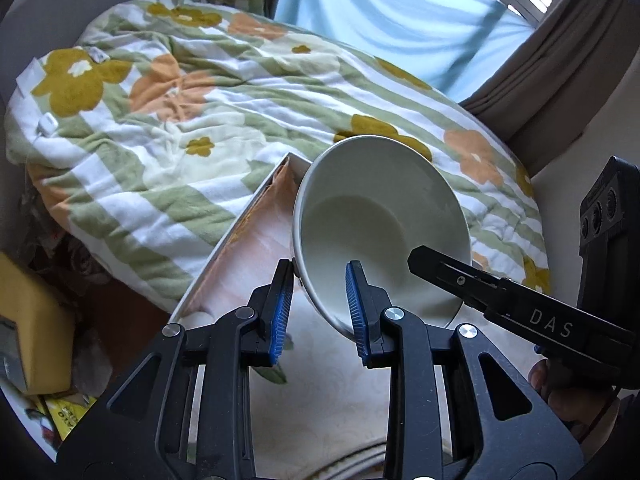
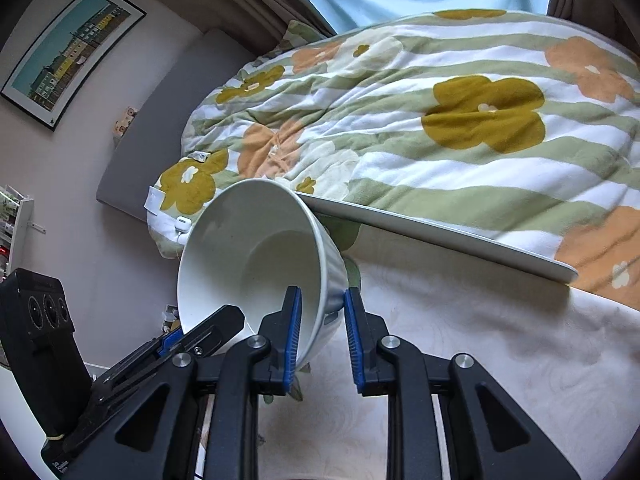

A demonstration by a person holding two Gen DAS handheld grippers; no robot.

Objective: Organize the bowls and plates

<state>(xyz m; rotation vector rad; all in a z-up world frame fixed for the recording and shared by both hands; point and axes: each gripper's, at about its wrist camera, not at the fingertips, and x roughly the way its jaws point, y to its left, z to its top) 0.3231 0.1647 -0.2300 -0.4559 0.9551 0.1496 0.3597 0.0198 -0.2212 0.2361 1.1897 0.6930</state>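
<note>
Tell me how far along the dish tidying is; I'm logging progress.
Nothing looks finished yet. In hand: one white bowl, tilted, its rim pinched by both the left tongs and right tongs above the tray. Left: setting it down. No plates or other bowls show.

The bowl (image 1: pixel 380 216) looks like glazed white ceramic, smooth inside with a soft sheen; its outer wall in the right wrist view (image 2: pixel 256 264) carries faint vertical ribbing. The left gripper (image 1: pixel 320 308) is matt black plastic with bright metal pivot pins, and its fingers (image 1: pixel 282 308) wear ridged blue rubbery pads. The right gripper (image 2: pixel 320 340) has the same finish. At the upper middle of both frames the quilt (image 1: pixel 180 92) is soft, crumpled cloth (printed with flowers, matt). The tray (image 2: pixel 440 236) has a smooth, satin white rim. Across the lower right of the right wrist view, the table covering (image 2: pixel 480 360) is pale with a faint embossed pattern.
</note>
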